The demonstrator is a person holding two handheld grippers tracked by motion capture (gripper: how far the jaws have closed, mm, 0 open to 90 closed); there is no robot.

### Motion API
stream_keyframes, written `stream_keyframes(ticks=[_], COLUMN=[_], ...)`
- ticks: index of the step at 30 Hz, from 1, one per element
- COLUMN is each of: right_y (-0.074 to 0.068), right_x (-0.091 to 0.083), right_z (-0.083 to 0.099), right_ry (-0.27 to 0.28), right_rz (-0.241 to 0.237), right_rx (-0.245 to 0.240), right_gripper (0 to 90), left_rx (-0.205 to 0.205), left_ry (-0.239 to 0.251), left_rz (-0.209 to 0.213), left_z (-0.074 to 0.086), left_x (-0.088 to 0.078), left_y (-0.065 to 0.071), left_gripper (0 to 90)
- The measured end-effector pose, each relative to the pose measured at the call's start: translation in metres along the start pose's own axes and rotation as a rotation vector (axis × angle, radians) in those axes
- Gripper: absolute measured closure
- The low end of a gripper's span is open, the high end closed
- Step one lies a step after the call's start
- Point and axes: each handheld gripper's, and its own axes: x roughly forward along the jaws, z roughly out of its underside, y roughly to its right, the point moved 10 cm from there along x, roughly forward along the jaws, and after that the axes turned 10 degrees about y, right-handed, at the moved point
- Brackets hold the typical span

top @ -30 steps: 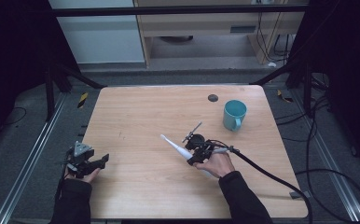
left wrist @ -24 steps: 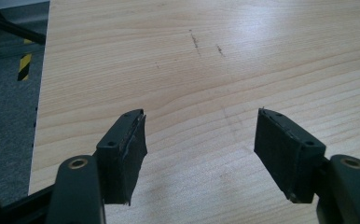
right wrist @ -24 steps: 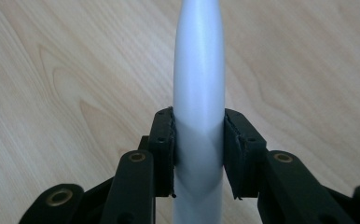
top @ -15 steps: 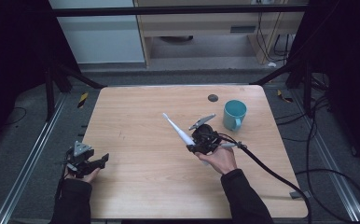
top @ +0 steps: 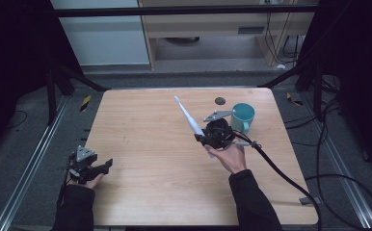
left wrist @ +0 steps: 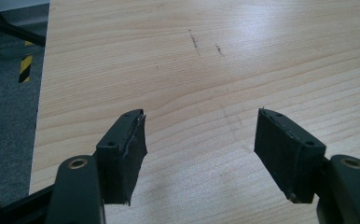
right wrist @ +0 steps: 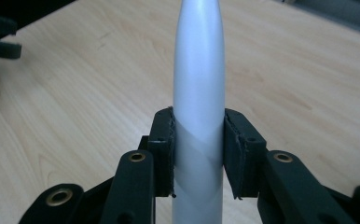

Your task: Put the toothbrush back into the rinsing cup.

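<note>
- The left gripper [top: 108, 164] is resting at the near left corner of the wooden table [top: 145, 125], sitting in the person's left hand [top: 85, 180].
- In the left gripper view its jaws are standing wide apart over bare wood, with nothing lying between the pads [left wrist: 127, 158].
- A faint dark scuff mark [left wrist: 194, 41] is showing on the table surface ahead of those jaws.
- Toward the middle, a long white tapered stick [top: 188, 117] is pointing up and away toward the far left, its thin tip hanging above the table.
- The right gripper [top: 202, 139] is clamping the thick lower part of this stick, with the person's right hand [top: 230, 155] cupping the tool from below.
- In the right gripper view the stick [right wrist: 199, 93] is rising straight up between the two black pads [right wrist: 163, 154], which are pressing on it from both sides.
- The stick is being held clear of the wood, touching nothing but the pads.
- A black cable [top: 280, 173] is trailing from the right gripper across the table toward the near right edge.
- Just to the right of the gripper, a teal mug [top: 243, 116] is standing upright on the table, near the far right corner.
- A small dark round spot [top: 219, 100] is lying on the wood just left of the mug, toward the far edge.
</note>
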Motion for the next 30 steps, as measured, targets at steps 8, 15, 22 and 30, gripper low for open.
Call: stream_keyframes(ticks=[8, 15, 22, 30], right_y=[0.012, 0.030, 0.054, 0.076], right_x=[-0.006, -0.010, -0.014, -0.015], right_z=[-0.021, -0.036, -0.049, -0.060], right_ry=[0.118, 0.198, 0.261, 0.327], right_rz=[0.021, 0.072, 0.131, 0.165], right_rx=[0.020, 0.042, 0.044, 0.070], right_gripper=[66.5, 66.5, 66.5, 66.5], left_rx=[0.000, -0.001, -0.003, -0.004], left_ry=[-0.002, -0.004, -0.005, -0.006], left_rz=[0.000, -0.001, -0.001, -0.001], left_z=[0.001, 0.001, 0.002, 0.002], left_x=[0.000, 0.001, 0.001, 0.001], left_y=[-0.001, -0.001, -0.001, -0.002], left_gripper=[33.4, 33.4, 33.4, 33.4])
